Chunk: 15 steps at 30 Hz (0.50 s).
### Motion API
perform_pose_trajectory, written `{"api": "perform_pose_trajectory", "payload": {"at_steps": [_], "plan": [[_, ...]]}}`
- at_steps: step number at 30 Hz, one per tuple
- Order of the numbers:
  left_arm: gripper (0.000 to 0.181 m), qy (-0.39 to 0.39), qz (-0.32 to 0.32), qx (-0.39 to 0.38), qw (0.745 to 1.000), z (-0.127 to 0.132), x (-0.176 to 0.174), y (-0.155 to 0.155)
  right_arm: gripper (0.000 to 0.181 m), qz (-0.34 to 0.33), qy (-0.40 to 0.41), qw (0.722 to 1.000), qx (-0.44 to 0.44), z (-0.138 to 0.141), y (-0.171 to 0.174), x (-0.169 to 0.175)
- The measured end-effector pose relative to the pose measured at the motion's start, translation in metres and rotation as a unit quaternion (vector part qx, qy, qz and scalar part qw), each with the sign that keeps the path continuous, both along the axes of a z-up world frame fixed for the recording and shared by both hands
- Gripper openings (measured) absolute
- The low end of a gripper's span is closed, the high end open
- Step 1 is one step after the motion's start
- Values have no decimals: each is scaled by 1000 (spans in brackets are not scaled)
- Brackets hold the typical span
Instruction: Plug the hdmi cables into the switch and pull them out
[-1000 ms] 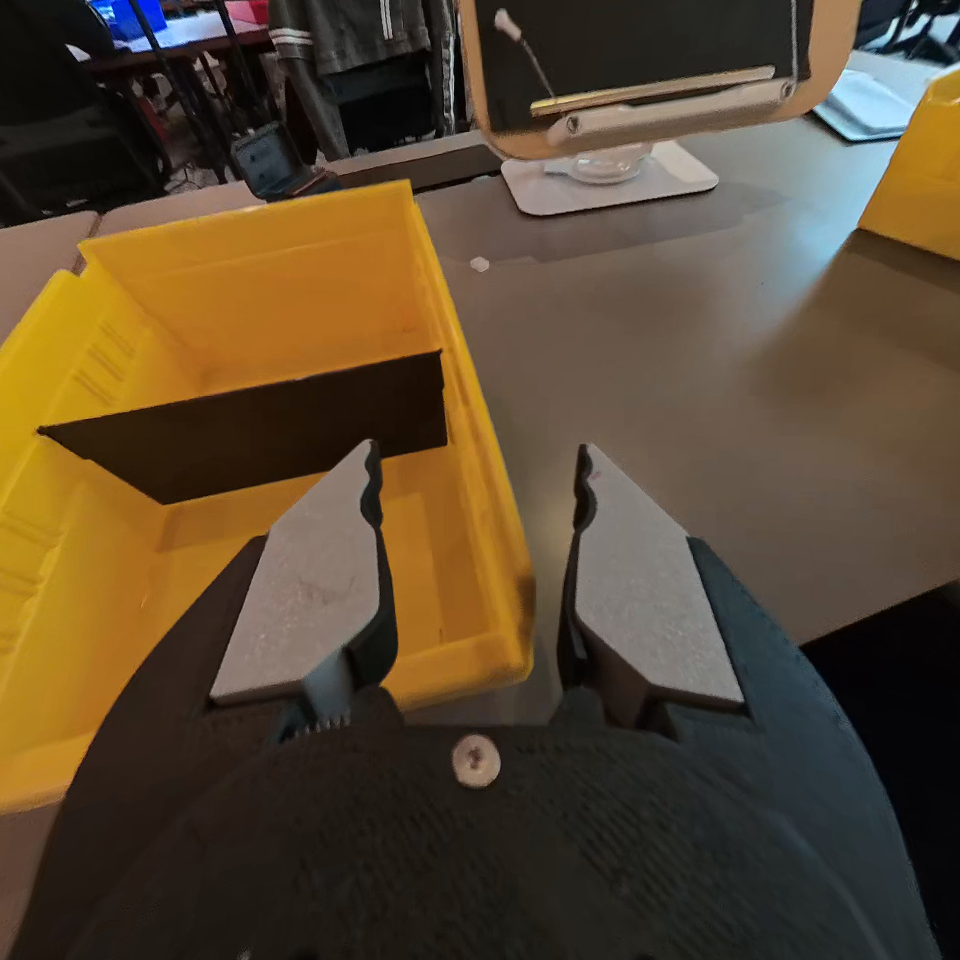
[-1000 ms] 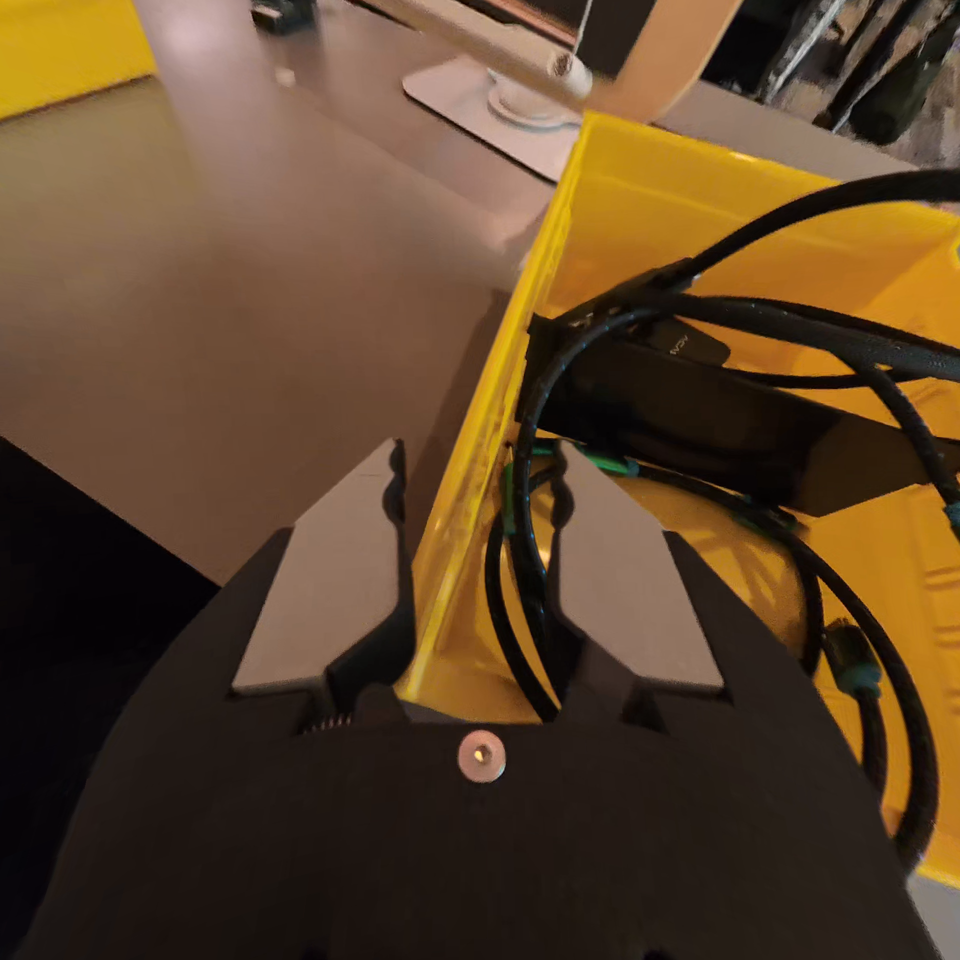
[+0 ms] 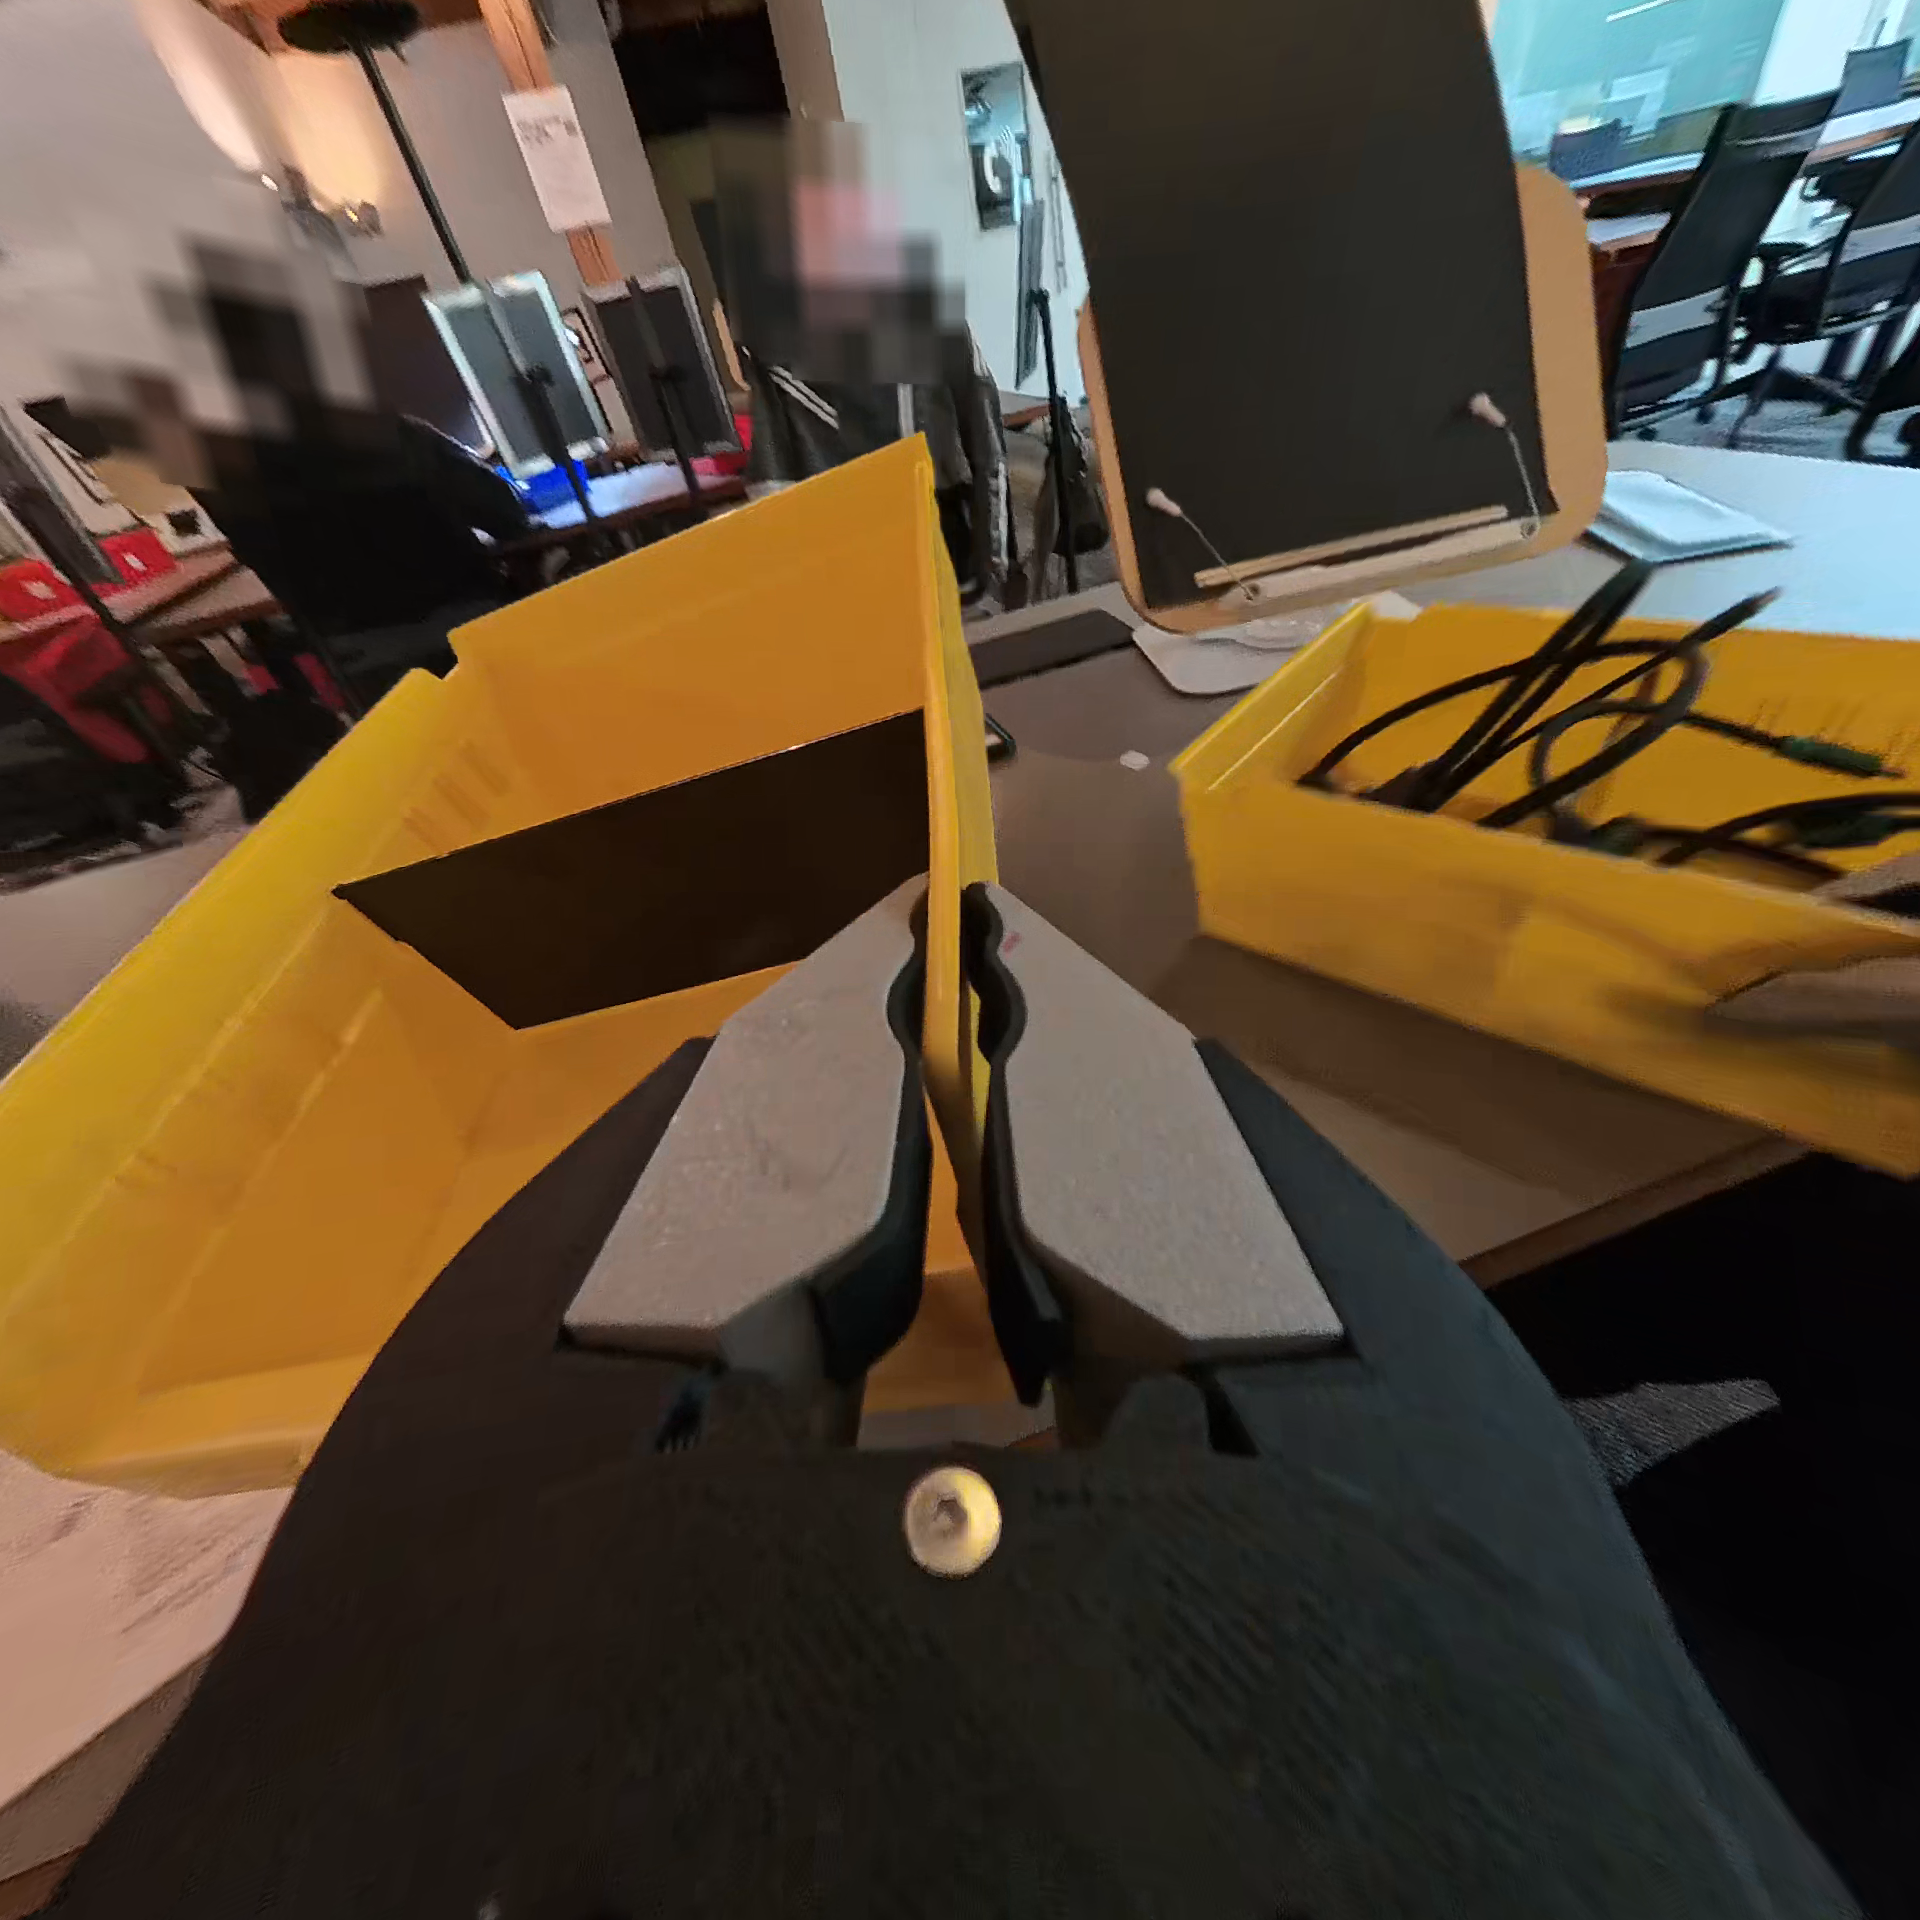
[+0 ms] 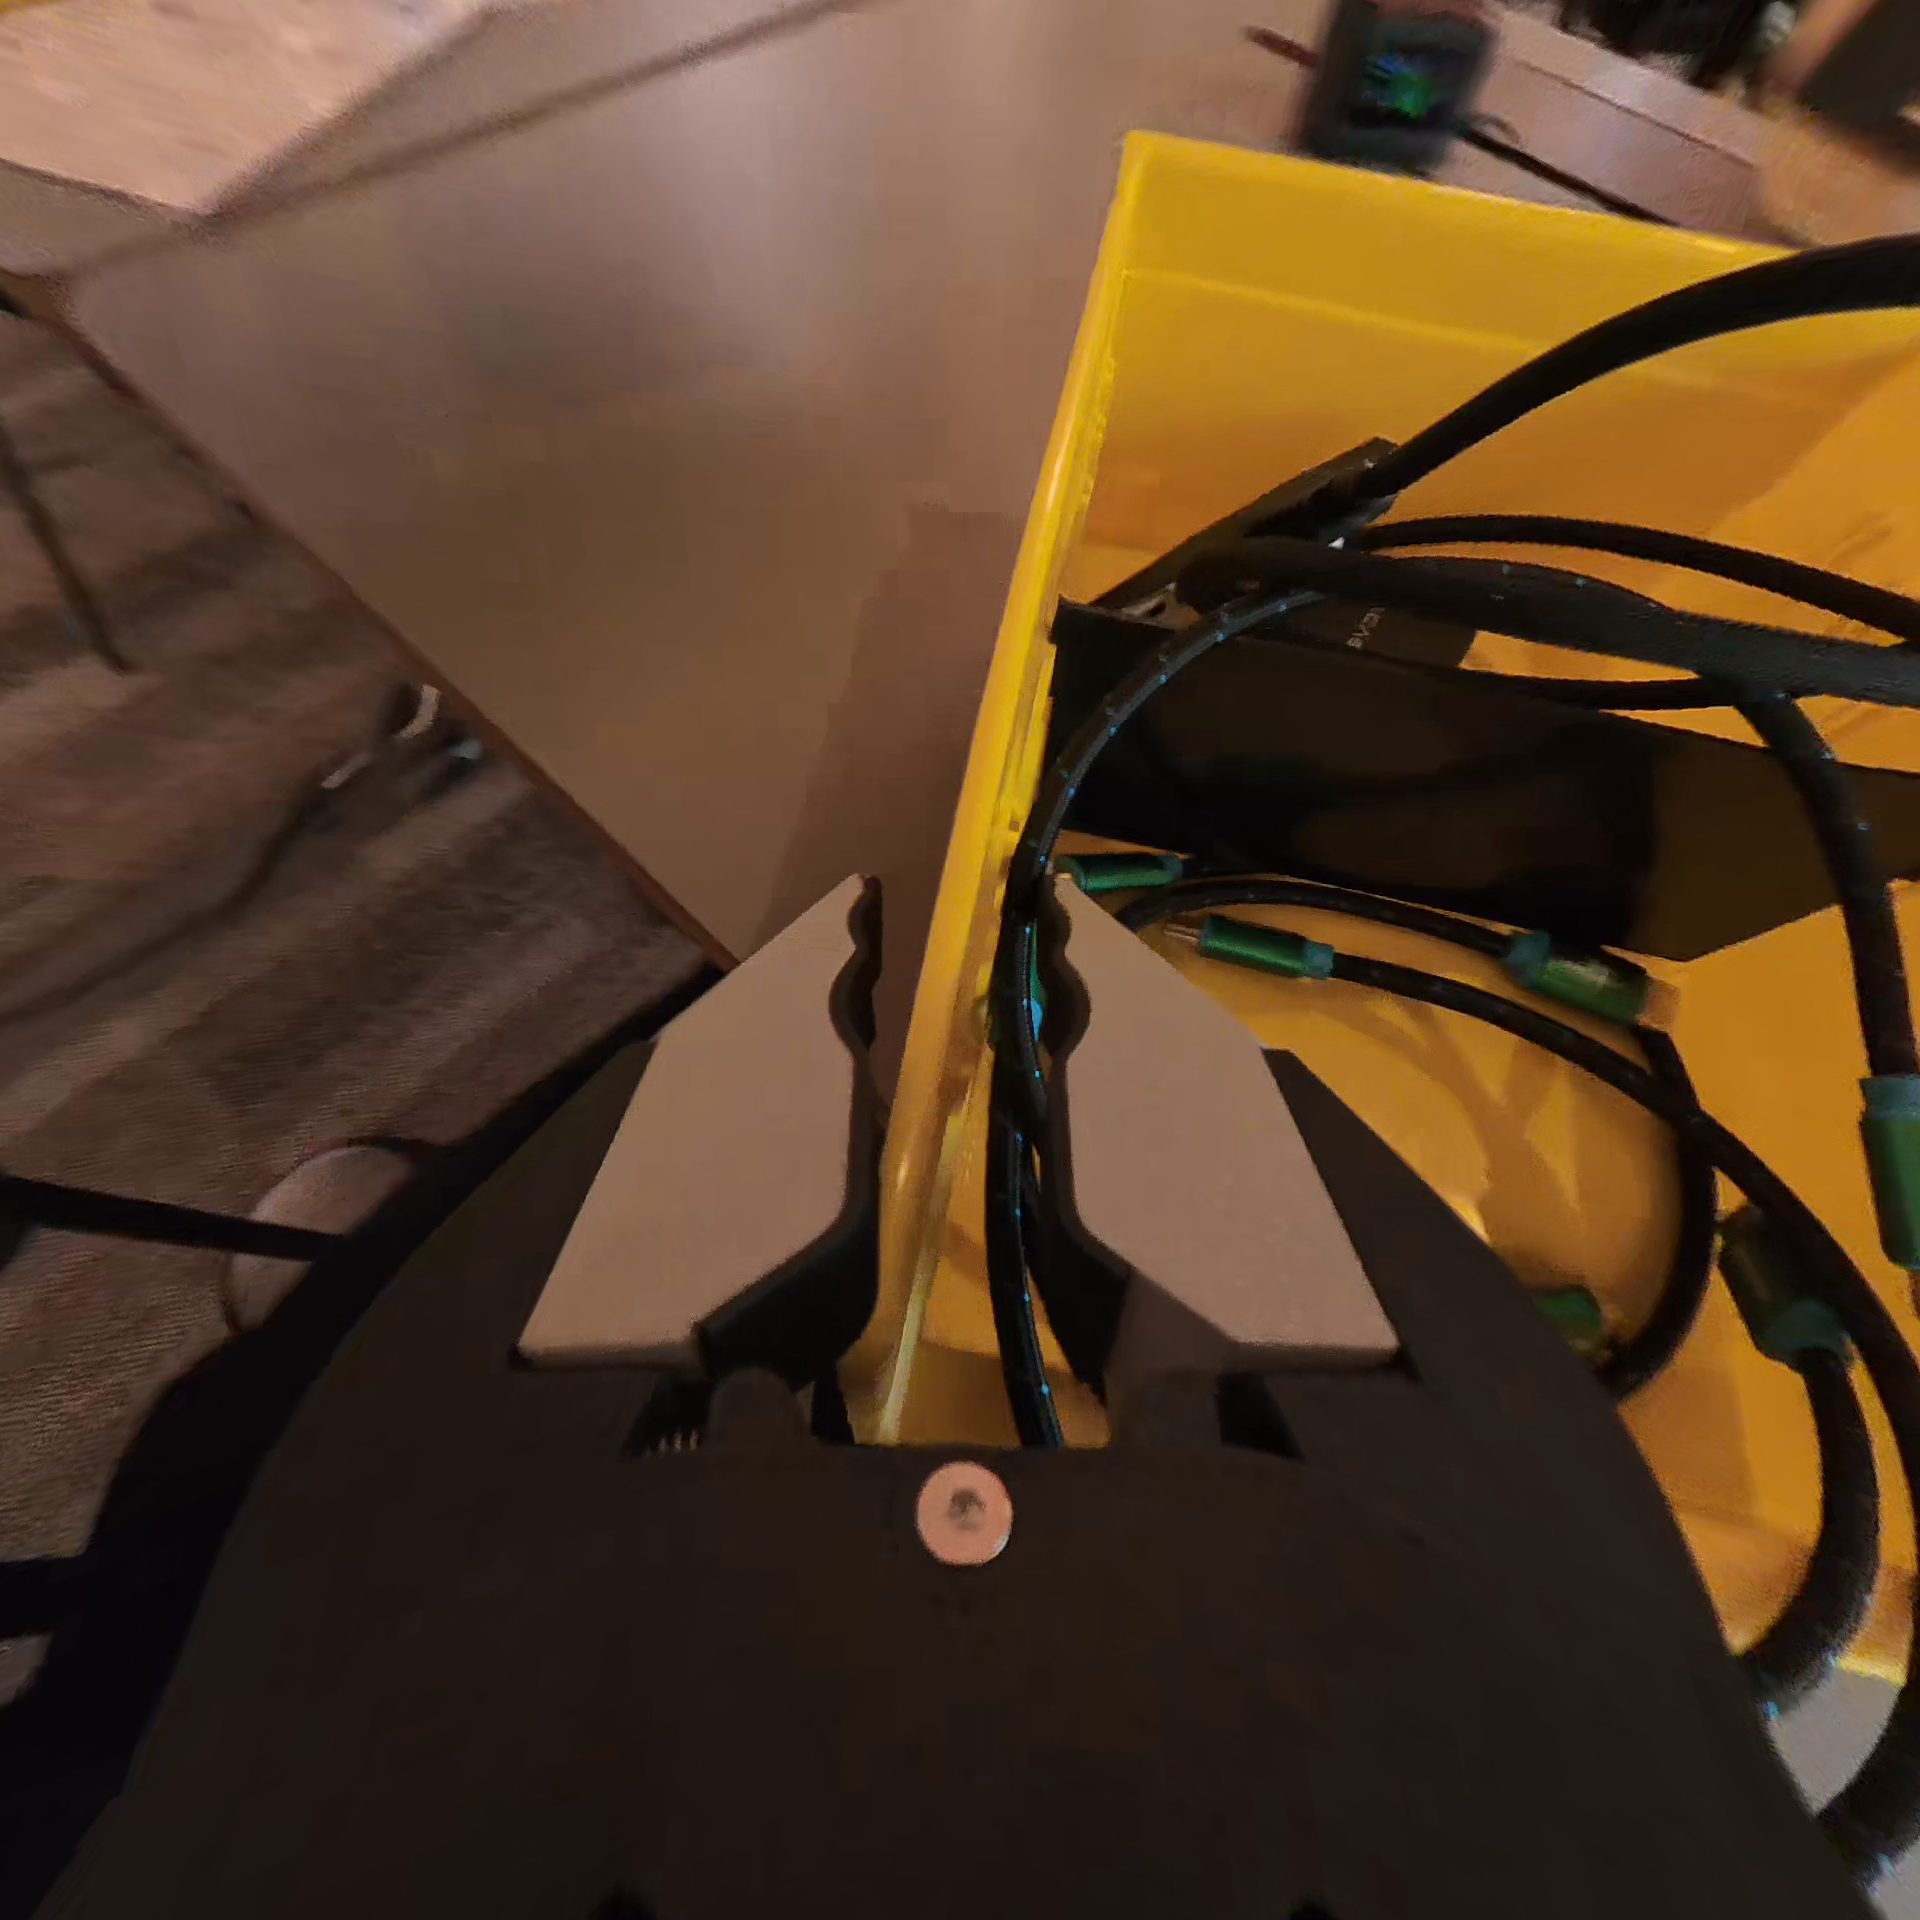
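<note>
My left gripper (image 3: pixel 945 894) is shut on the right wall of a yellow bin (image 3: pixel 644 665), which holds only a black divider (image 3: pixel 644 894) and is tilted up. My right gripper (image 4: pixel 961 894) is closed over the left wall of a second yellow bin (image 4: pixel 1351 343), with one black cable pinched beside the wall. This bin holds several black braided HDMI cables (image 4: pixel 1558 613) with green plugs (image 4: pixel 1262 951) and a black divider (image 4: pixel 1455 821). A flat black box, perhaps the switch (image 4: pixel 1392 634), lies under the cables. This bin also shows in the left wrist view (image 3: pixel 1403 914).
A stand with a black panel and tan frame (image 3: pixel 1299 312) stands at the back of the brown table (image 3: pixel 1299 1039). The table's front edge and carpet (image 4: pixel 260 935) lie to the left of the cable bin. Office chairs (image 3: pixel 1714 260) stand far right. A small black device (image 4: pixel 1392 73) sits behind. One gripper's finger ends stand about 25 cm off the other's.
Both grippers were open astride the bin walls and have closed on them. The left bin has tipped up, and both views have swung and moved.
</note>
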<state>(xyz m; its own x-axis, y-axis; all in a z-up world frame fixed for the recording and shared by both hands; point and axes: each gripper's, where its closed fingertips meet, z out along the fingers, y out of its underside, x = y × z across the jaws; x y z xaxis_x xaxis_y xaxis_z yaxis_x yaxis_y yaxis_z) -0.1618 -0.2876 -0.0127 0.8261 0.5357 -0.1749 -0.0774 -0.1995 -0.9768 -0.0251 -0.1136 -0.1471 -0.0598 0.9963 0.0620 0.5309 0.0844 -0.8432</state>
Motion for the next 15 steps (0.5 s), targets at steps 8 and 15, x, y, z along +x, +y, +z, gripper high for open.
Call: {"api": "perform_pose_trajectory", "payload": {"at_steps": [8,15], "plan": [[0,80,45,23,996,78,-2,-25,53,75,87,991,-63,39,-138,-119],[0,136,-6,21,990,105,50,17,51,204,134,967,-76,78,-112,-21]]}}
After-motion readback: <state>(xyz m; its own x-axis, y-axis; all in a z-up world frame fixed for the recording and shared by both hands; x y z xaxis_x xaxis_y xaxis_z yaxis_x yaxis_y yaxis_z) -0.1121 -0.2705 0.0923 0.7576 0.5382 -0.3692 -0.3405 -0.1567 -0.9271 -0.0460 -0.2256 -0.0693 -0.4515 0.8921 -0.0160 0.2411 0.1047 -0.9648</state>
